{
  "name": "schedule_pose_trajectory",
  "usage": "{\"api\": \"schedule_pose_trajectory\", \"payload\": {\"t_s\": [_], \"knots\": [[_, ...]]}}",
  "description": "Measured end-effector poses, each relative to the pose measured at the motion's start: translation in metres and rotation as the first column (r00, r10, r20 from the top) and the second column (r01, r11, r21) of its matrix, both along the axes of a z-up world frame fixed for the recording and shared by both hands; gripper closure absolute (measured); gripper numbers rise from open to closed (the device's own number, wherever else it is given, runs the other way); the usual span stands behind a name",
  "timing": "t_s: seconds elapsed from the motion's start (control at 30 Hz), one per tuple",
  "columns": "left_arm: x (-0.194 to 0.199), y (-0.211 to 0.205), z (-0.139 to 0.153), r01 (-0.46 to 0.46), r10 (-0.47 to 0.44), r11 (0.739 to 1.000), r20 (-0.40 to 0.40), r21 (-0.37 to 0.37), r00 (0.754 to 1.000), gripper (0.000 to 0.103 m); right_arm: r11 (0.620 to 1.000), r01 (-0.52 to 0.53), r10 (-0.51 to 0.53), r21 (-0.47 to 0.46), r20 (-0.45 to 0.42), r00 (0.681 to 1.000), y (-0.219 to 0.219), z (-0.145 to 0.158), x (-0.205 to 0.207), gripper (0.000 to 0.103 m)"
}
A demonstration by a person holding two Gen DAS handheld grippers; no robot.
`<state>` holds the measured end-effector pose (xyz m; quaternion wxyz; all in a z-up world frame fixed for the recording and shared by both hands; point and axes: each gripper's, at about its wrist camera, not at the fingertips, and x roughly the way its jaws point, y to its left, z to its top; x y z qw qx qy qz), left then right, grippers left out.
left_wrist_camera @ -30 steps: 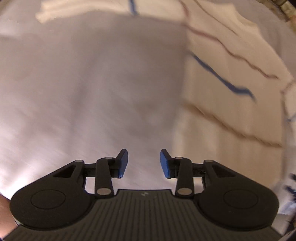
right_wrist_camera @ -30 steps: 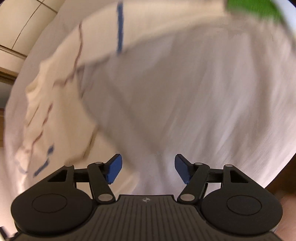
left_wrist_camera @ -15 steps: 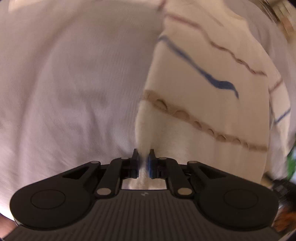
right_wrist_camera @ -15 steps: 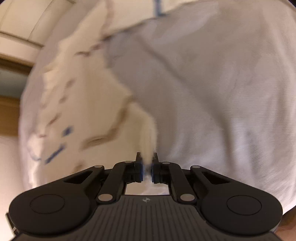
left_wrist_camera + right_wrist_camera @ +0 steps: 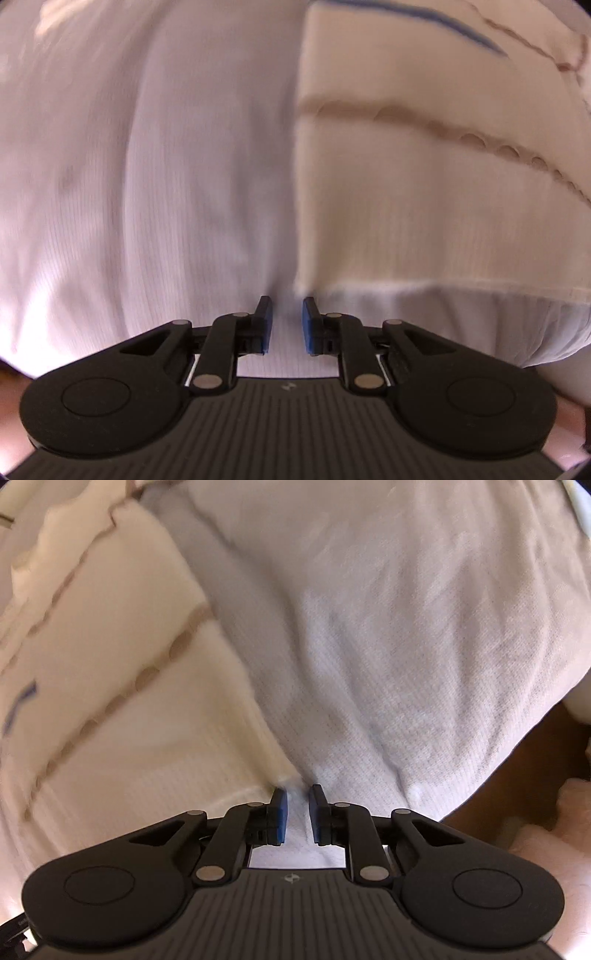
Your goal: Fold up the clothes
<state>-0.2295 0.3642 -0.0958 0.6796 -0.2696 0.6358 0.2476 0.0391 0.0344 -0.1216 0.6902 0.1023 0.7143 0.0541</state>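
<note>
In the left wrist view, the left gripper [image 5: 284,325] has its jaws slightly apart and empty, just short of the near corner of the cream striped garment [image 5: 424,206] lying on the white sheet [image 5: 147,184]. In the right wrist view, the right gripper [image 5: 295,818], jaws likewise parted, sits just off the garment's [image 5: 122,709] other near corner. The knit looks soft, light and limp; pinching the hem corners seems best.

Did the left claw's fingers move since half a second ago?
Yes. The left claw has opened a little: its blue fingers were pinched on the cream striped garment, and now stand apart just below its corner, over the white cloth.
</note>
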Motion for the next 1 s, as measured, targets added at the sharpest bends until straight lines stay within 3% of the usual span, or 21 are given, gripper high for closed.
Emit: {"api": "schedule_pose_trajectory", "payload": {"t_s": [0.03, 0.07, 0.1, 0.17, 0.27, 0.3, 0.33, 0.37, 0.4, 0.43, 0.47, 0.53, 0.63, 0.77, 0.83, 0.9, 0.93, 1.0], "knots": [[-0.005, 0.002, 0.008, -0.022, 0.022, 1.0, 0.047, -0.008, 0.999, 0.08, 1.0, -0.027, 0.027, -0.002, 0.034, 0.999, 0.003, 0.006, -0.002, 0.075], [-0.007, 0.005, 0.014, -0.038, 0.039, 0.999, 0.087, -0.01, 0.995, 0.071, 0.999, -0.046, 0.046, -0.007, 0.078, 0.996, 0.005, 0.013, -0.002, 0.055], [-0.006, 0.009, 0.019, -0.051, 0.051, 0.999, 0.122, -0.008, 0.991, 0.055, 0.998, -0.063, 0.064, -0.013, 0.123, 0.99, 0.007, 0.02, -0.003, 0.042], [-0.004, 0.017, 0.028, -0.076, 0.075, 0.997, 0.193, -0.004, 0.978, 0.045, 0.997, -0.071, 0.063, 0.033, 0.187, 0.98, 0.007, 0.028, 0.0, 0.04], [0.014, 0.029, 0.004, -0.108, 0.113, 0.993, 0.167, -0.038, 0.979, 0.045, 0.996, -0.049, 0.037, 0.072, 0.163, 0.986, 0.009, 0.016, 0.008, 0.037], [0.021, 0.033, -0.005, -0.119, 0.125, 0.992, 0.152, -0.051, 0.98, 0.052, 0.996, -0.045, 0.033, 0.075, 0.153, 0.988, 0.011, 0.009, 0.009, 0.037], [0.027, 0.033, -0.014, -0.121, 0.127, 0.991, 0.134, -0.056, 0.983, 0.066, 0.997, -0.045, 0.035, 0.069, 0.144, 0.989, 0.013, 0.004, 0.009, 0.037], [0.031, 0.031, -0.017, -0.111, 0.118, 0.992, 0.134, -0.052, 0.984, 0.076, 0.997, -0.045, 0.036, 0.062, 0.135, 0.99, 0.015, -0.002, 0.009, 0.045], [0.031, 0.027, -0.012, -0.101, 0.106, 0.994, 0.15, -0.041, 0.983, 0.097, 0.996, -0.043, 0.033, 0.075, 0.131, 0.991, 0.015, -0.002, 0.009, 0.072], [0.028, 0.022, -0.003, -0.093, 0.096, 0.995, 0.168, -0.025, 0.981, 0.098, 0.995, -0.055, 0.045, 0.084, 0.116, 0.992, 0.014, 0.001, 0.011, 0.09], [0.026, 0.017, 0.007, -0.085, 0.085, 0.996, 0.185, -0.009, 0.979, 0.098, 0.993, -0.068, 0.059, 0.093, 0.099, 0.993, 0.014, 0.004, 0.012, 0.095], [0.02, 0.007, 0.025, -0.07, 0.063, 0.997, 0.22, 0.024, 0.973, 0.098, 0.989, -0.127, 0.116, 0.075, 0.134, 0.984, 0.007, 0.023, 0.012, 0.096], [0.013, 0.003, 0.02, -0.065, 0.059, 0.997, 0.189, 0.03, 0.98, 0.097, 0.991, -0.098, 0.086, 0.093, 0.125, 0.988, -0.019, 0.039, 0.011, 0.098], [0.026, -0.004, -0.011, -0.064, 0.062, 0.998, 0.065, 0.028, 0.996, 0.093, 0.991, -0.133, 0.132, 0.029, 0.052, 0.99, -0.022, 0.013, 0.013, 0.096], [0.035, -0.005, -0.011, -0.056, 0.055, 0.997, 0.029, 0.046, 0.998, 0.091, 0.991, -0.137, 0.137, 0.001, 0.023, 0.99, -0.02, 0.011, 0.018, 0.078], [0.038, -0.004, 0.003, -0.046, 0.046, 0.996, 0.009, 0.071, 0.999, 0.083, 0.988, -0.148, 0.151, -0.053, 0.046, 0.988, -0.021, 0.025, 0.022, 0.043], [0.036, -0.002, 0.012, -0.063, 0.063, 0.995, 0.008, 0.082, 0.998, 0.083, 0.983, -0.159, 0.166, -0.094, 0.069, 0.984, -0.022, 0.035, 0.025, 0.038], [0.028, 0.006, 0.031, -0.13, 0.127, 0.987, 0.038, 0.092, 0.991, 0.083, 0.983, -0.167, 0.177, -0.08, 0.135, 0.975, -0.027, 0.055, 0.033, 0.038]]}}
